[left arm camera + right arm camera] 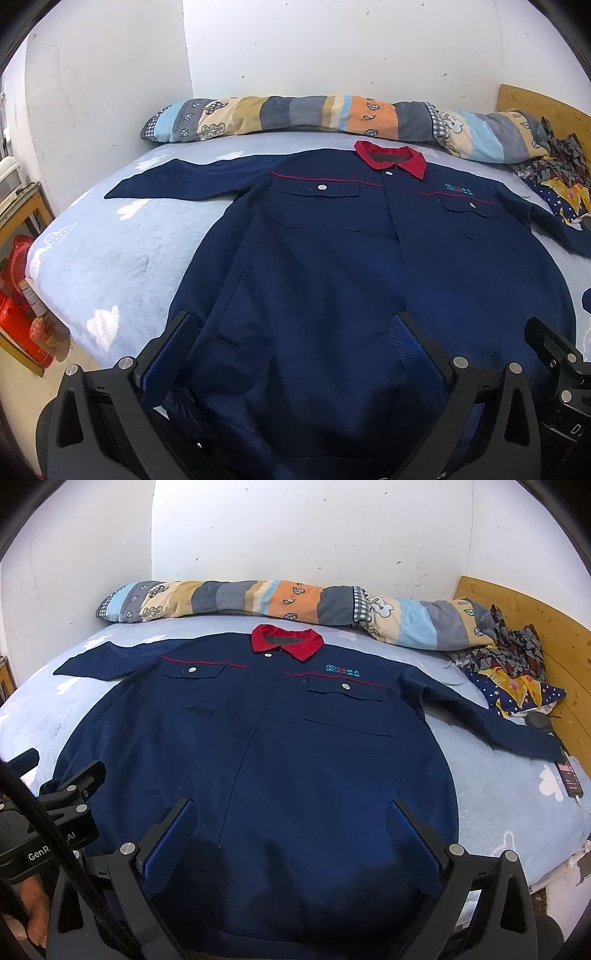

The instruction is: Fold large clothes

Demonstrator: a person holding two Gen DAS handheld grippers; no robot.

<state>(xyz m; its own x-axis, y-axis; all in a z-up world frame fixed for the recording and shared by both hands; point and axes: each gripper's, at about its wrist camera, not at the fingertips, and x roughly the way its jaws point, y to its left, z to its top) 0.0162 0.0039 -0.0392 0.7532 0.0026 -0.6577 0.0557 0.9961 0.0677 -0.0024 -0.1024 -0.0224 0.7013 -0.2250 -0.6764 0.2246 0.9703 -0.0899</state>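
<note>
A large navy work jacket point(314, 266) point(280, 746) with a red collar point(391, 157) point(286, 640) lies flat and face up on the bed, both sleeves spread out sideways. My left gripper point(295, 325) hovers open over the jacket's lower left part, nothing between its fingers. My right gripper point(291, 812) hovers open over the lower middle of the jacket, also holding nothing. The right gripper's fingers point(546, 339) show at the right edge of the left wrist view. The left gripper's fingers point(74, 779) show at the left of the right wrist view.
The light blue cloud-print bed sheet point(110, 251) point(509, 797) surrounds the jacket. A striped rolled quilt point(332, 114) point(280, 600) lies along the wall. Crumpled patterned clothes point(513, 672) and a phone point(570, 779) lie at the right by a wooden headboard point(535, 620). Red bags point(14, 295) stand beside the bed.
</note>
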